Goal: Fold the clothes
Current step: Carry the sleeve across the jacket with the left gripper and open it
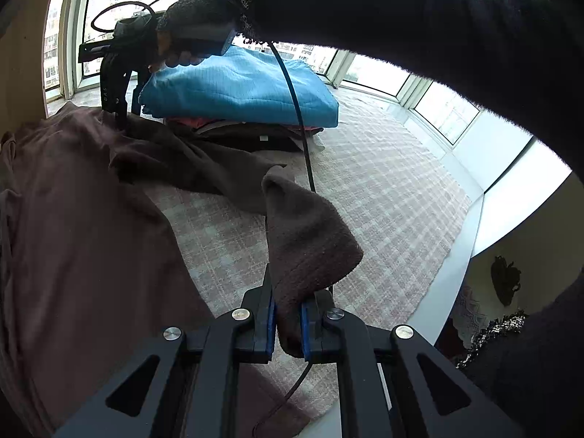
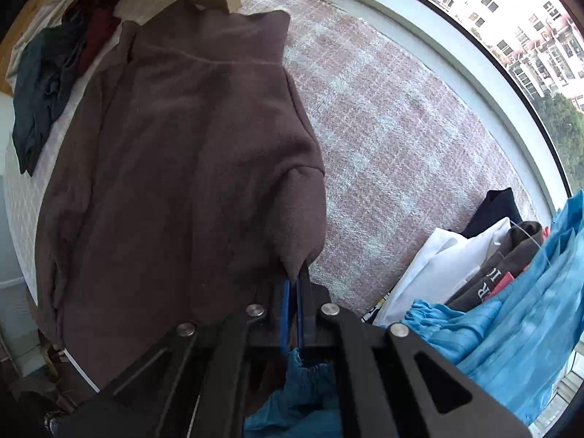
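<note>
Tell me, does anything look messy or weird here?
Yes. A crumpled dark teal and maroon clothes heap lies unfolded by the brown fleece garment. A black cable dangles across the blue folded cloth beside the left tool pinching the brown fleece.

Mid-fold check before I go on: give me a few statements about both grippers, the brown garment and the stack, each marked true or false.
1. The left gripper is shut on a piece of the brown garment. True.
2. The right gripper is open and holds nothing. False: its blue pads pinch a fold of the brown garment.
3. A blue folded cloth tops the pile of folded clothes. True.
4. The brown garment lies on a bare wooden floor. False: it lies on a pink checked cover.
5. A black cable hangs from the right gripper's handle. True.
</note>
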A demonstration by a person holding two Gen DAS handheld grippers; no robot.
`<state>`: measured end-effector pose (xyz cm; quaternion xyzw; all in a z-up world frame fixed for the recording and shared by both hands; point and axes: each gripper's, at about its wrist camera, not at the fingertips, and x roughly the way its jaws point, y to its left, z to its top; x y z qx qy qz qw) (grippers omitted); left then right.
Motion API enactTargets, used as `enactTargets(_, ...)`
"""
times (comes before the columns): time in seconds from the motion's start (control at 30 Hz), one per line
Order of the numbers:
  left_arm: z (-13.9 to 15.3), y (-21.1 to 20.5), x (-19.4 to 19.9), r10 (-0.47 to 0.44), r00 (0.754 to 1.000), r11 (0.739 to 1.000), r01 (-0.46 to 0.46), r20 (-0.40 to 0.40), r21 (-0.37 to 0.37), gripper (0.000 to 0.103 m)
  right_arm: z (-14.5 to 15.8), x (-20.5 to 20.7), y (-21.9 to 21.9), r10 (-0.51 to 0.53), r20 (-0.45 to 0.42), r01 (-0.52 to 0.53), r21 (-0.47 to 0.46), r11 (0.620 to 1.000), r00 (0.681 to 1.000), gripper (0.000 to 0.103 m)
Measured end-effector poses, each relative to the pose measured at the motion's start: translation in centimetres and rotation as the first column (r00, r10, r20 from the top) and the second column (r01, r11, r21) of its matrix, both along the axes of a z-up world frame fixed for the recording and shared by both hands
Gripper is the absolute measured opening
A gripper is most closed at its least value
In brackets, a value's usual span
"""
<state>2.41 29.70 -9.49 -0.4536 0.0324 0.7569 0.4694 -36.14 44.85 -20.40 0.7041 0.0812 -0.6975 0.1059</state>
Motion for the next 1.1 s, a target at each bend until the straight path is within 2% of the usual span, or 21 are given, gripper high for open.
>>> enactTargets(0.1, 1.0, 1.5, 1.2, -0.079, 0.997, 0.995, 0.079, 0.000, 0.055, 0.009, 2.3, -1.2, 1.9, -0.119, -0.042, 0.118, -0.029, 0.993, 0.992, 0.003)
enactTargets(0.17, 2.1, 1.6, 2.1, -0.107, 0.994, 0.989, 0.108, -0.017, 0.098, 0.009, 2.7, -1.7, 1.7, -0.120, -0.082, 0.125, 0.048, 0.991, 0.989, 0.003)
enactTargets(0.27, 3.4, -1.2, 2.0, -0.050, 0.999, 0.978, 0.046, 0.013, 0.205, 0.009, 0.6, -2.0, 0.3, -0.085, -0.049, 0.092, 0.179, 0.979, 0.995, 0.003)
enactTargets(0.3, 3.4, -2.7, 1.8, -0.007, 1.000, 0.977, 0.002, 0.022, 0.214, 0.009, -0.2, -2.1, -0.2, -0.071, -0.039, 0.078, 0.207, 0.975, 0.997, 0.003)
enactTargets(0.4, 2.0, -7.9, 0.6, 0.168, 0.984, 0.969, -0.176, 0.057, 0.174, 0.009, 0.1, -1.9, -0.6, -0.054, -0.058, 0.064, 0.194, 0.979, 0.997, 0.010)
enactTargets(0.5, -0.1, -13.3, 0.1, 0.342, 0.933, 0.929, -0.353, 0.110, 0.111, 0.007, 2.3, -1.3, -0.1, -0.057, -0.106, 0.079, 0.208, 0.975, 0.993, 0.029)
enactTargets(0.53, -0.8, -15.0, 0.1, 0.389, 0.912, 0.911, -0.402, 0.127, 0.091, 0.006, 3.3, -0.8, -0.2, -0.053, -0.116, 0.077, 0.213, 0.974, 0.992, 0.031)
enactTargets(0.57, -1.3, -16.0, 0.3, 0.413, 0.900, 0.902, -0.425, 0.138, 0.076, 0.006, 4.2, -0.2, -0.3, -0.047, -0.124, 0.074, 0.216, 0.974, 0.991, 0.031)
enactTargets(0.63, -1.9, -16.5, 0.8, 0.433, 0.891, 0.896, -0.442, 0.134, 0.046, 0.006, 5.2, 1.4, -1.4, -0.004, -0.081, 0.017, 0.159, 0.987, 0.997, 0.033)
enactTargets(0.7, -2.1, -15.8, 1.1, 0.411, 0.902, 0.906, -0.420, 0.135, 0.046, 0.006, 4.7, 2.5, -3.2, 0.013, -0.006, -0.012, 0.165, 0.986, 1.000, 0.033)
enactTargets(0.8, -1.9, -13.7, 1.7, 0.352, 0.928, 0.931, -0.360, 0.122, 0.052, 0.006, 2.7, 3.0, -4.7, 0.031, 0.051, -0.043, 0.251, 0.967, 0.998, 0.033)
enactTargets(0.97, -1.1, -11.1, 2.6, 0.271, 0.959, 0.960, -0.275, 0.079, 0.053, 0.007, 0.9, 3.0, -3.9, -0.035, 0.102, 0.012, 0.221, 0.975, 0.994, 0.030)
enactTargets(1.0, -0.9, -10.6, 2.6, 0.256, 0.964, 0.964, -0.260, 0.071, 0.051, 0.007, 0.9, 3.3, -3.7, -0.032, 0.100, 0.009, 0.220, 0.975, 0.994, 0.015)
enactTargets(1.03, -0.9, -10.3, 2.6, 0.246, 0.967, 0.967, -0.249, 0.064, 0.046, 0.007, 1.0, 3.5, -3.5, -0.034, 0.106, 0.010, 0.215, 0.977, 0.994, 0.003)
enactTargets(1.1, -0.8, -10.2, 2.7, 0.233, 0.971, 0.971, -0.236, 0.057, 0.042, 0.007, 2.1, 3.8, -3.0, -0.038, 0.087, 0.020, 0.194, 0.981, 0.996, 0.003)
